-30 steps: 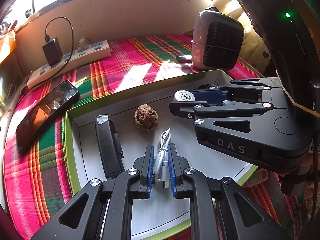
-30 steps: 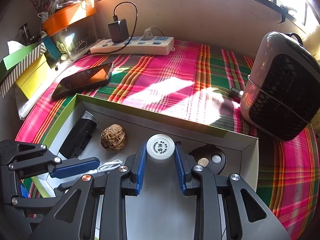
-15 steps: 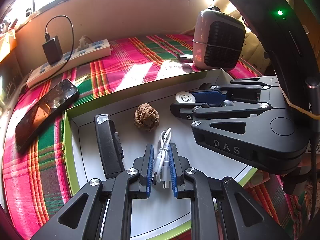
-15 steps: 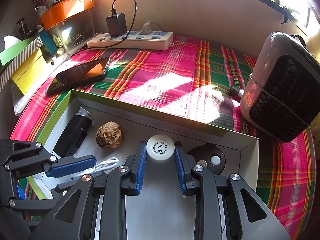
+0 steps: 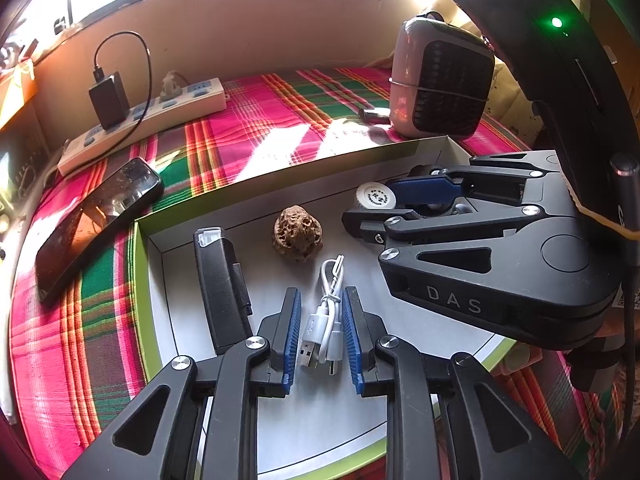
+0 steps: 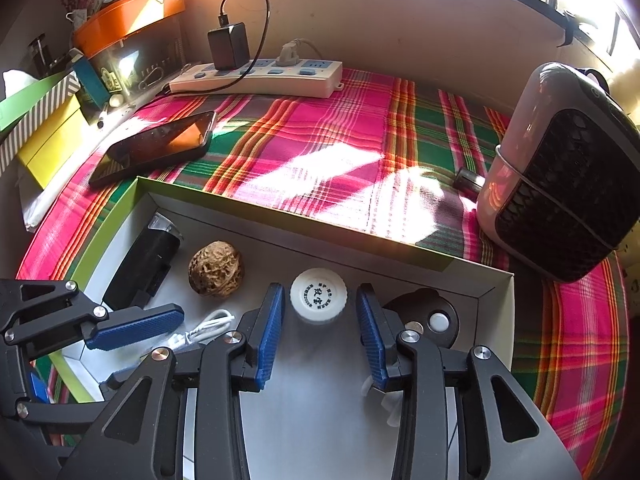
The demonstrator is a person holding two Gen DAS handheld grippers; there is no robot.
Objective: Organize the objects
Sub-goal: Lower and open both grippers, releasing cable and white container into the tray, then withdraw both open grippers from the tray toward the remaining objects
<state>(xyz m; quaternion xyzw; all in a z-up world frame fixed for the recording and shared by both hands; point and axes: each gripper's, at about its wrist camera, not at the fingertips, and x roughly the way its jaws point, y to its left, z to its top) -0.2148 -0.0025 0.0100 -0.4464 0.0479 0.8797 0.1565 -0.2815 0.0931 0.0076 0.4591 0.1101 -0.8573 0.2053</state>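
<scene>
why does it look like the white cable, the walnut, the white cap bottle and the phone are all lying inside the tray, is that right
Not quite. The phone lies outside the tray, on the plaid cloth beside its far left corner, as the right wrist view shows. The white cable, the walnut and the white cap bottle are inside the tray.

In the box (image 5: 256, 184), the left claw (image 5: 318, 336) has just been opening, its blue pads now clear of the white cable (image 5: 326, 316) lying between them. A walnut (image 5: 297, 239) sits beyond, a black lighter (image 5: 220, 288) to its left.
</scene>
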